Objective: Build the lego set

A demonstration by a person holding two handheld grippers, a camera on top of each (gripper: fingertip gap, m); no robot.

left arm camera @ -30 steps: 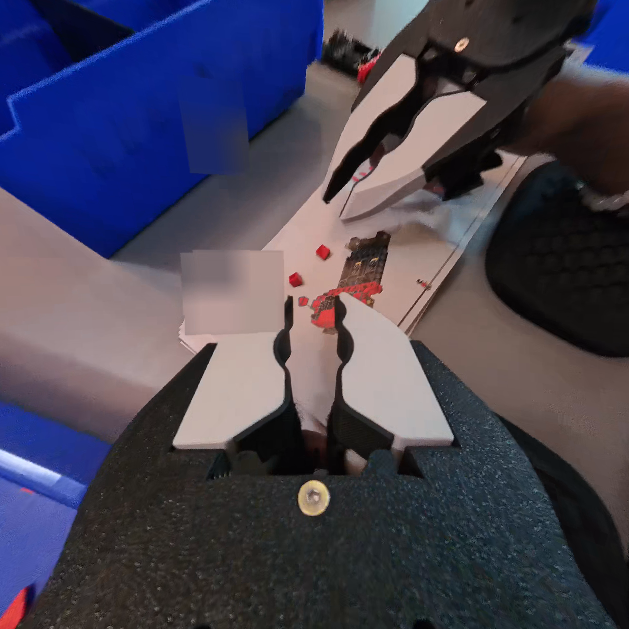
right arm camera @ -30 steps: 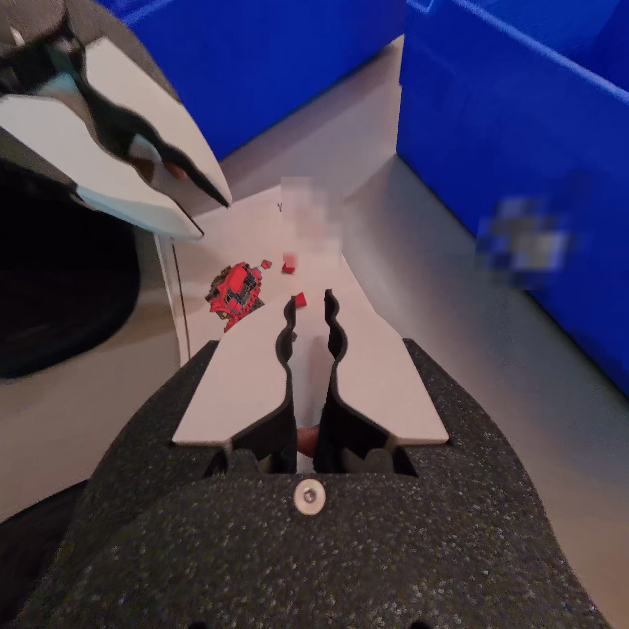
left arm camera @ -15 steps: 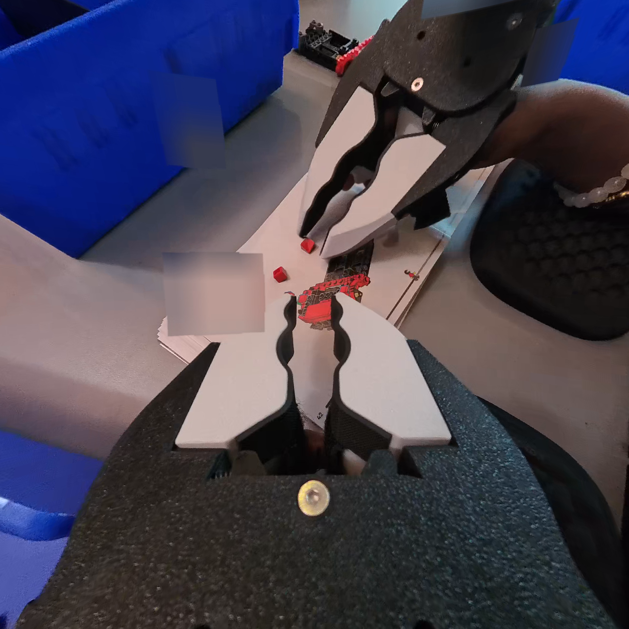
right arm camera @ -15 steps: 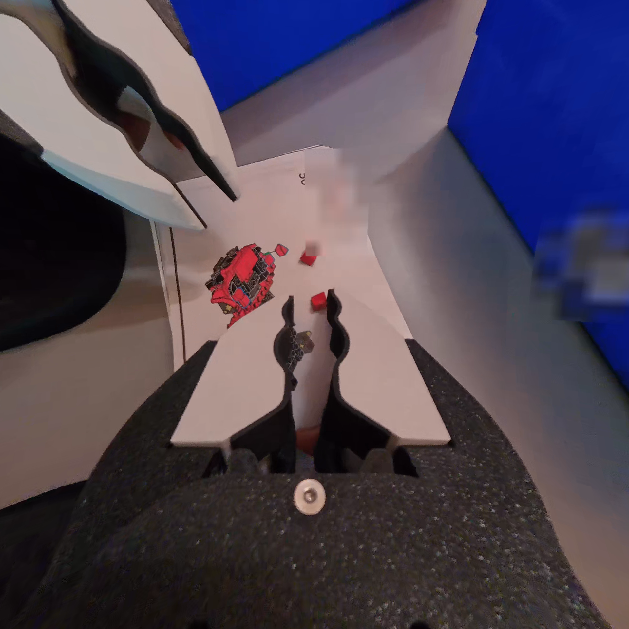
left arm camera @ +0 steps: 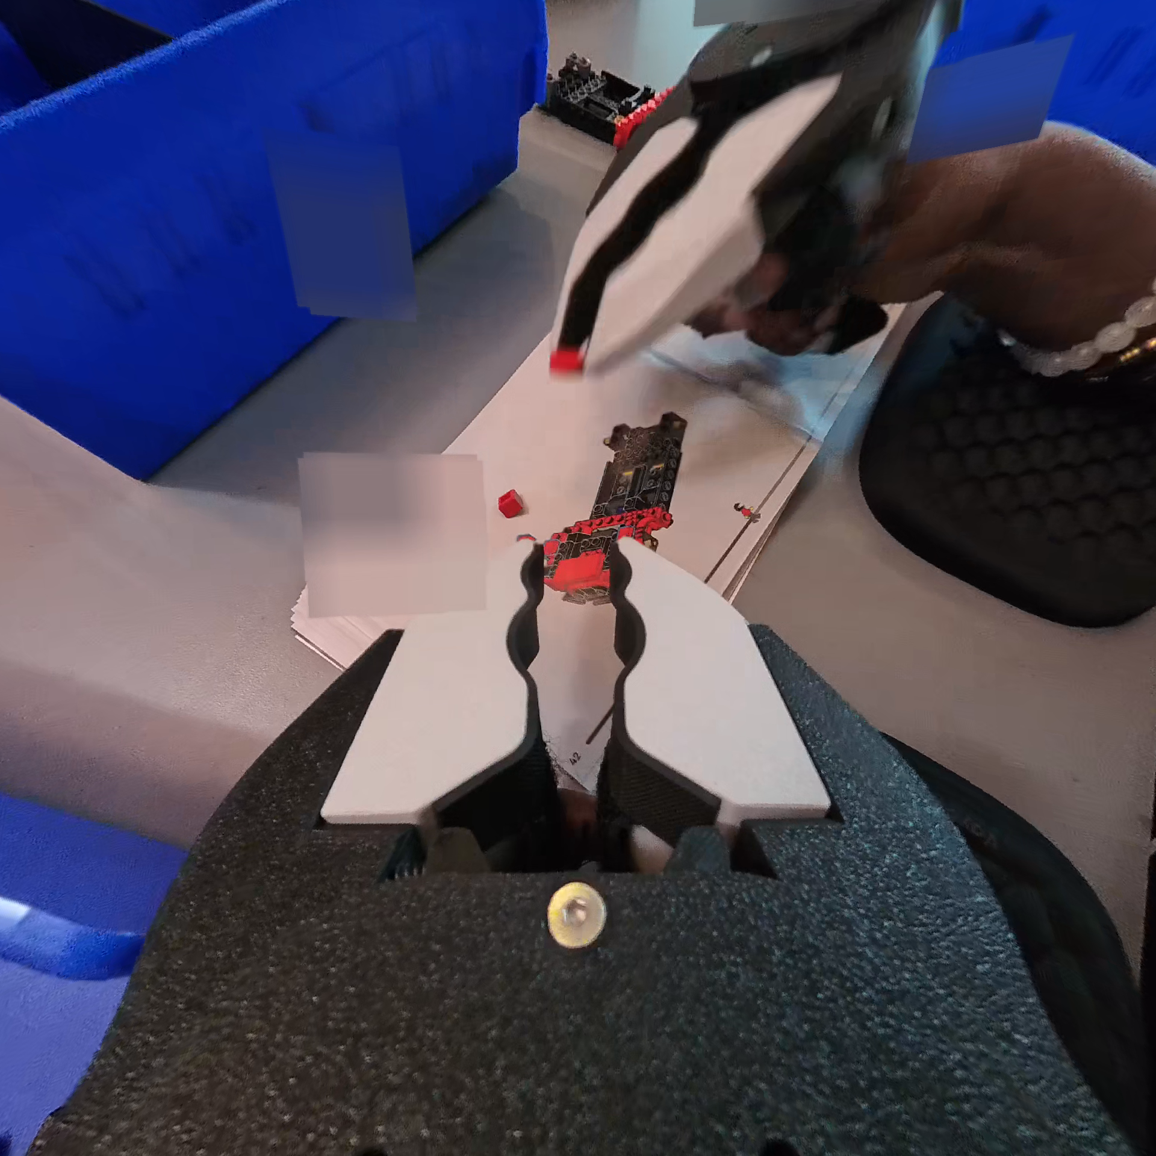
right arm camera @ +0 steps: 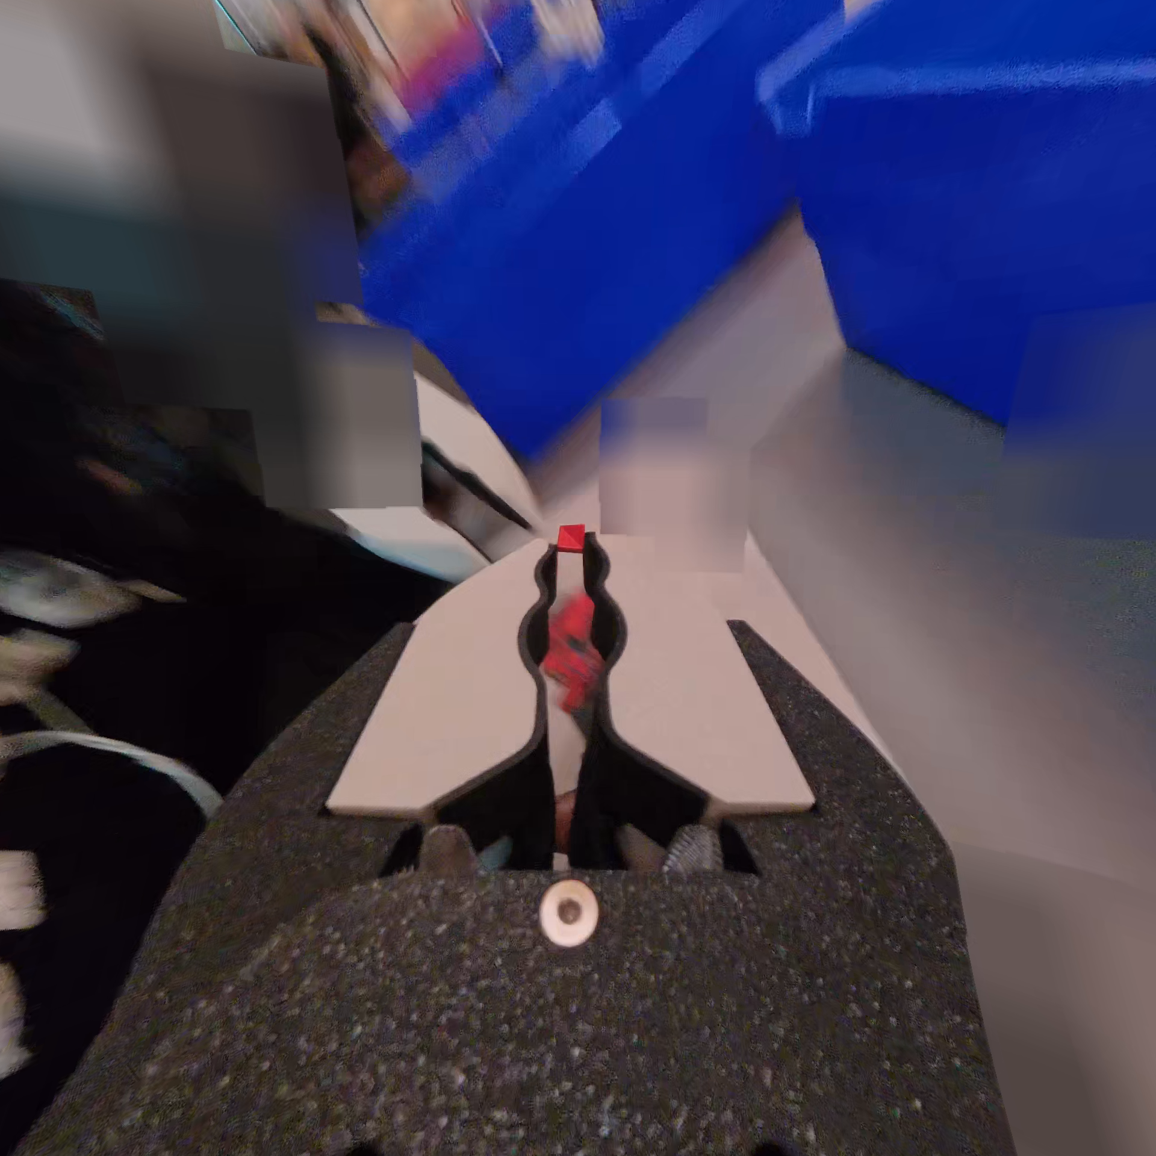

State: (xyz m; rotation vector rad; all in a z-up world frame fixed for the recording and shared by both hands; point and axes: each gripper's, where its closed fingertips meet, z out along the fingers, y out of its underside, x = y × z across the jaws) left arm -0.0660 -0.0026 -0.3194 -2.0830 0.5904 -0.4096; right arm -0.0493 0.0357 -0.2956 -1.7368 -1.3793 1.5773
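My right gripper (right arm camera: 570, 545) is shut on a small red brick (right arm camera: 570, 538) pinched at its fingertips. In the left wrist view the same gripper (left arm camera: 572, 350) holds that red brick (left arm camera: 566, 361) lifted above the white instruction booklet (left arm camera: 563, 425). A second small red brick (left arm camera: 510, 503) lies on the booklet. The booklet's page bears a printed picture of a red and black model (left arm camera: 619, 519). My left gripper (left arm camera: 575, 550) is open and empty, low over the booklet's near end. A black and red lego build (left arm camera: 594, 94) stands on the table far behind.
Blue bins stand on the left (left arm camera: 187, 187), at the far right (left arm camera: 1113, 62) and near left (left arm camera: 56, 888). A black mesh pad (left arm camera: 1026, 488) lies right of the booklet. A person's hand with a bead bracelet (left arm camera: 1101, 338) holds the right gripper. The right wrist view is motion-blurred.
My right gripper closed on one of the two small red bricks on the booklet and lifted it up and away. My left gripper stayed open, nearly still.
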